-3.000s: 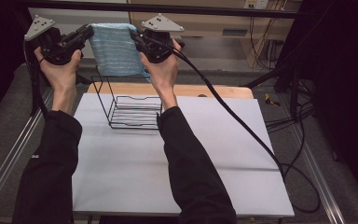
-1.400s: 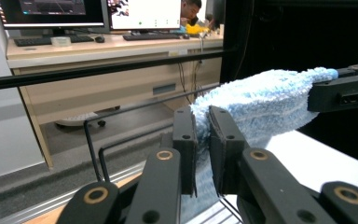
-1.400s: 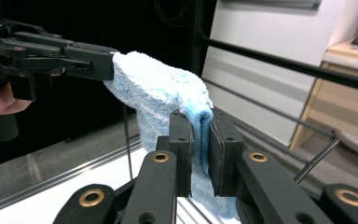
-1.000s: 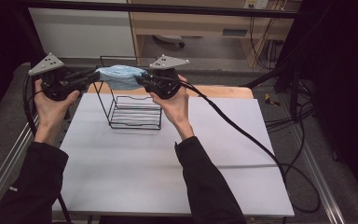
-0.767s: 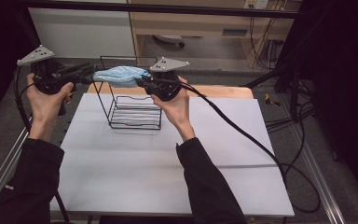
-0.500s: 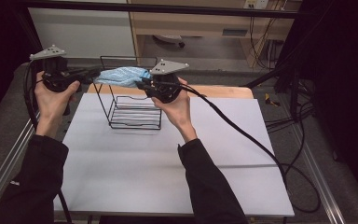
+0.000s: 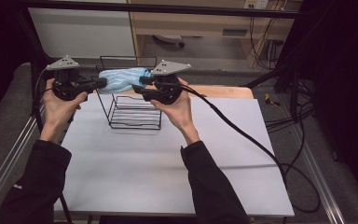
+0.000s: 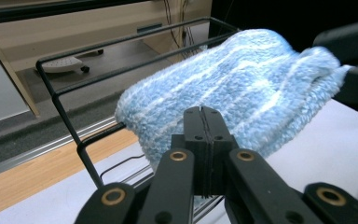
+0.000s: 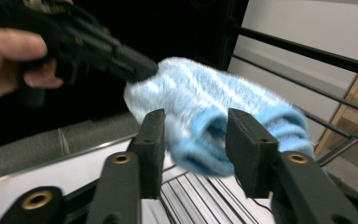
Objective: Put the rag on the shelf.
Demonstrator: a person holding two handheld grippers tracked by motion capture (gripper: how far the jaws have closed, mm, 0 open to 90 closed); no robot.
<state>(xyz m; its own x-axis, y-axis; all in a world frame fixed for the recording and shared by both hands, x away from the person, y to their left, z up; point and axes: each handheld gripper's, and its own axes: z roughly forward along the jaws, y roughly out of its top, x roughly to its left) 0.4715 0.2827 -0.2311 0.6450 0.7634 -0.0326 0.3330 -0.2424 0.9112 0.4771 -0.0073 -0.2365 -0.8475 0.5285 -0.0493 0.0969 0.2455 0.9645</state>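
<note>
Two grippers meet over the black wire rack (image 7: 133, 109) standing toward the far side of your white table (image 7: 168, 158), with the blue towel (image 7: 120, 79) bunched along the rack's top rails. Your left gripper (image 8: 204, 122) has its jaws pressed together just beside the towel's near edge; whether a fold is pinched there cannot be told, while your right gripper (image 9: 193, 135) stands parted around the towel's other end. Judging by this, draping is under way; next, settle the cloth evenly on the rails.

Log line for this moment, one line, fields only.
left gripper: shut on blue towel | right gripper: open, at towel's other end | towel: over wire rack
</note>
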